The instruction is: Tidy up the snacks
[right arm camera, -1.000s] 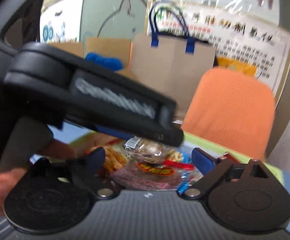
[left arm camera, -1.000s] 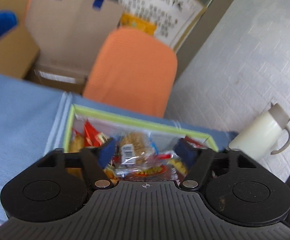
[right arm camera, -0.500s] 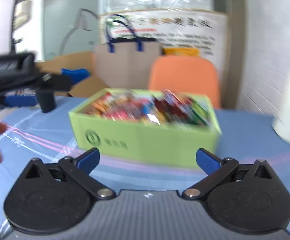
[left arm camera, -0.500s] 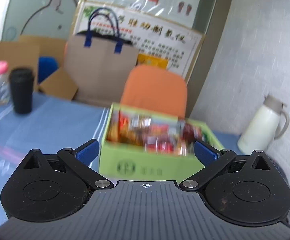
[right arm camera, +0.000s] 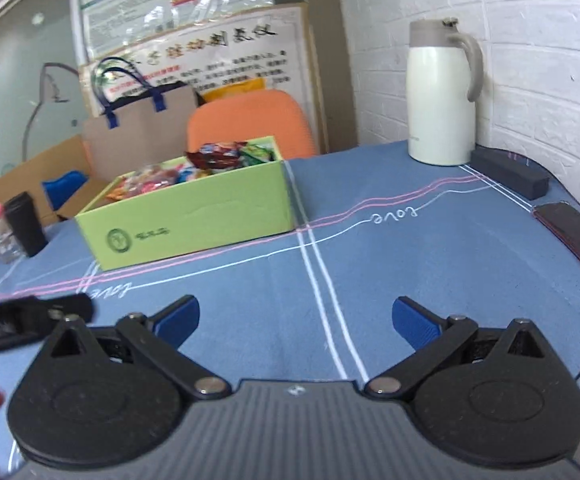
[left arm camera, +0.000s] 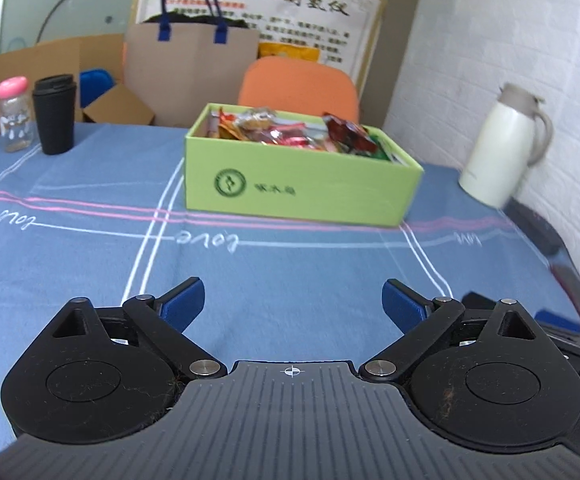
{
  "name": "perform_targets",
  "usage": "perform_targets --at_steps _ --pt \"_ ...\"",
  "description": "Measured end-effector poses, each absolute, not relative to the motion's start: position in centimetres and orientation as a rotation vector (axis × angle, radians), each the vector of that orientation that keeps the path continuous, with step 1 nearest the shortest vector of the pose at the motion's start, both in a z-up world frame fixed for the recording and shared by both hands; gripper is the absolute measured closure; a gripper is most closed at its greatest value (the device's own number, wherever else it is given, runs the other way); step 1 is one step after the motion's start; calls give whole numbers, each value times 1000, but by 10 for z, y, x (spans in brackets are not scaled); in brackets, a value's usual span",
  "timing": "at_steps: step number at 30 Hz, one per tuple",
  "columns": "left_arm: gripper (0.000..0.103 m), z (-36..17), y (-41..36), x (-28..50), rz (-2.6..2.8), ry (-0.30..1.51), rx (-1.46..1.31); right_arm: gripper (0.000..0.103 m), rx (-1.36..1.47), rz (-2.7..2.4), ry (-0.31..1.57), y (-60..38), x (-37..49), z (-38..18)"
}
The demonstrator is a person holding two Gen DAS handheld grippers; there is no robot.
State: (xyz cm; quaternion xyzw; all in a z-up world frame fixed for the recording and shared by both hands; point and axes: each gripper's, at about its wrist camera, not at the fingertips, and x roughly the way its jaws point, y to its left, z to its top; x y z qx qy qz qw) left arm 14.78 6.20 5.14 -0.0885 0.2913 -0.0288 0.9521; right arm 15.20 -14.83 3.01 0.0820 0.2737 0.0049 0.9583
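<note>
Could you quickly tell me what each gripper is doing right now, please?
Left gripper: open, jaws closing slightly, nothing between them.
Right gripper: open, empty.

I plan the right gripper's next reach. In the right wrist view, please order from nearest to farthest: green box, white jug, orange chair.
1. Green box, ahead, left of centre.
2. White jug, far right, by the wall.
3. Orange chair, behind the table.

The left gripper [left arm camera: 293, 303], a ribbed grey plastic body with a small crosshair mark, is showing two black round-lobed link arms, silver pivot screws and blue finger pads [left arm camera: 182, 305]. The right gripper [right arm camera: 297, 323] is wearing the same black, grey and blue parts.
</note>
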Motion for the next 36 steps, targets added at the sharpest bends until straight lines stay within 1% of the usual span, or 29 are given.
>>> perform_targets --at_steps 4,6,8,14,16,18,21,24,29,36 --pt "20 52 54 127 -97 581 -179 1 123 -23 543 -152 126 28" --pt "16 51 50 116 -105 580 -180 1 106 -34 522 -153 112 30" --pt "16 51 47 108 -96 577 -177 1 94 -45 509 -154 101 30" --pt "17 50 43 98 -67 560 -117 1 104 -45 512 -153 92 28" --pt "19 47 45 98 -63 565 -121 1 95 -41 514 -152 89 25" --pt "24 42 45 97 -58 576 -115 1 111 -37 518 -152 82 20" --pt "27 31 46 92 -67 595 -102 1 118 -43 528 -155 69 14" --pt "27 26 44 83 -98 610 -110 1 112 -60 522 -156 55 13" --pt "26 33 39 61 -110 572 -85 1 97 -83 483 -160 32 19" --pt "20 54 42 26 -128 503 -88 1 117 -71 405 -158 7 37"
